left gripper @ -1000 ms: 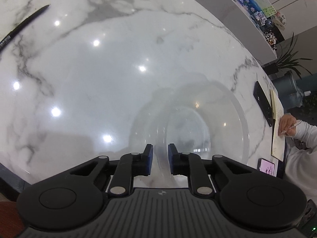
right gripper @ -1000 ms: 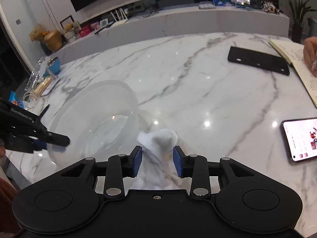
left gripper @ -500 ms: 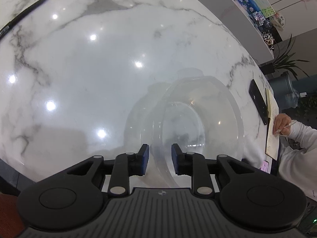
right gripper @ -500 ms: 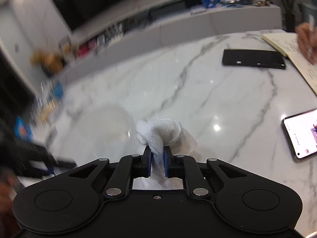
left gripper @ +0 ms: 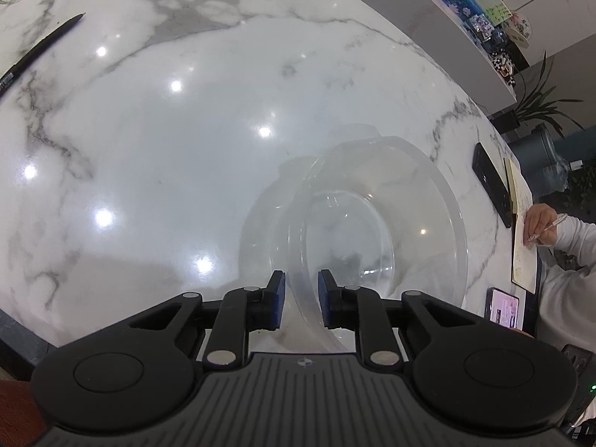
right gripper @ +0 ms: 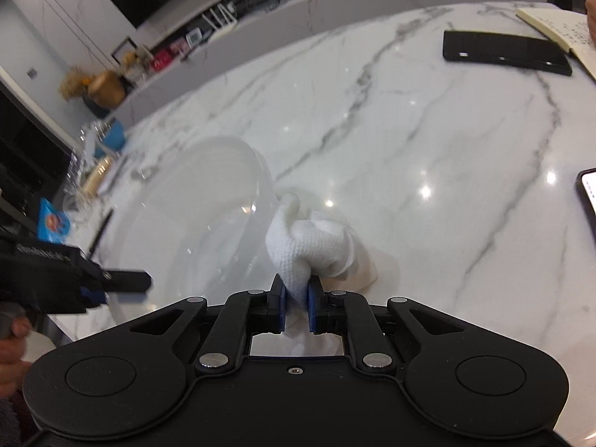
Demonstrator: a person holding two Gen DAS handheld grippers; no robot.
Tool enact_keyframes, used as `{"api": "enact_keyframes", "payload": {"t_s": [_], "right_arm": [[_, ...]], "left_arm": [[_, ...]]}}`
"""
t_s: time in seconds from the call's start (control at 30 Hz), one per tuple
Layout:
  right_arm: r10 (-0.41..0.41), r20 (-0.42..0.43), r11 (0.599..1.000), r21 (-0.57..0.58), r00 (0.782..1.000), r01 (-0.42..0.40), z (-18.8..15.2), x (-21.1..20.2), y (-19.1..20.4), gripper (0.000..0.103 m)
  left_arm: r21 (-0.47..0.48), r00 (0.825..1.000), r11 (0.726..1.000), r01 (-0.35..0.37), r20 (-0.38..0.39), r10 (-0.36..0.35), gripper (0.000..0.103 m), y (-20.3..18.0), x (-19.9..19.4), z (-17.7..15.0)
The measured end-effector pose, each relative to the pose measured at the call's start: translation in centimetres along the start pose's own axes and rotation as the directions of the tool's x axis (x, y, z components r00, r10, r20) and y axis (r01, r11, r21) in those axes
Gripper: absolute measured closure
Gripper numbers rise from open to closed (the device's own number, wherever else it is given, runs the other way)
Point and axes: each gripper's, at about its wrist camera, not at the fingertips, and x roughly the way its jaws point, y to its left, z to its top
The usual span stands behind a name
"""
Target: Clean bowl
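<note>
A clear plastic bowl [left gripper: 387,223] sits tilted on the white marble table. My left gripper [left gripper: 301,292] has its fingers on either side of the bowl's near rim, with small gaps showing. In the right wrist view the bowl [right gripper: 201,216] lies left of centre, with my left gripper [right gripper: 126,281] at its left rim. My right gripper [right gripper: 296,300] is shut on a bunched white cloth [right gripper: 313,246], held just right of the bowl, above the table.
A black pen [left gripper: 41,48] lies far left. A black case [right gripper: 506,52], an open notebook [right gripper: 555,26] and a lit phone [right gripper: 588,193] lie to the right, where a person [left gripper: 558,246] writes. A blue packet [right gripper: 52,219] and clutter sit at the left edge.
My right gripper closed on the white cloth and lifted it beside the bowl. My left gripper's fingers have opened slightly around the bowl rim, and the bowl has tilted a little.
</note>
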Motion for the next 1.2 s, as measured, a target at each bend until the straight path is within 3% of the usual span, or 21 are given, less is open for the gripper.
{"api": "enact_keyframes", "payload": {"t_s": [0.07,0.2,0.43,0.63,0.8,1.03,1.2], "right_arm": [[-0.011,-0.019,1.000,-0.009,1.000,0.011,-0.1,0.6,0.2,0.093],[-0.038,-0.010,0.999,-0.037,0.999,0.038,-0.2,0.7,0.5,0.093],[-0.088,0.058,0.991,-0.094,0.994,0.093,-0.4,-0.1,1.0,0.091],[-0.126,0.118,0.980,-0.141,0.985,0.142,-0.6,-0.8,1.4,0.073],[-0.157,0.162,0.966,-0.179,0.974,0.185,-0.8,-1.2,1.8,0.073],[-0.165,0.095,0.973,-0.145,0.982,0.177,-0.1,1.1,0.4,0.074],[-0.183,0.064,0.973,-0.130,0.981,0.190,1.6,1.4,0.0,0.088]], "left_arm": [[-0.016,1.000,1.000,0.002,-0.013,-0.002,0.085,0.1,0.0,-0.1],[-0.048,0.998,0.999,0.022,-0.057,-0.025,0.075,-0.2,0.6,-0.6],[-0.004,0.999,1.000,0.008,-0.034,-0.008,0.082,-0.6,0.5,-0.8],[0.003,1.000,1.000,-0.005,-0.023,0.005,0.086,0.1,-0.2,-0.3],[-0.002,1.000,1.000,0.014,-0.025,-0.014,0.086,0.4,-0.3,-0.2],[-0.015,0.999,0.999,0.041,-0.031,-0.041,0.086,0.9,-0.1,0.1],[-0.017,0.998,0.999,0.048,-0.028,-0.049,0.086,0.9,-0.1,0.1]]}}
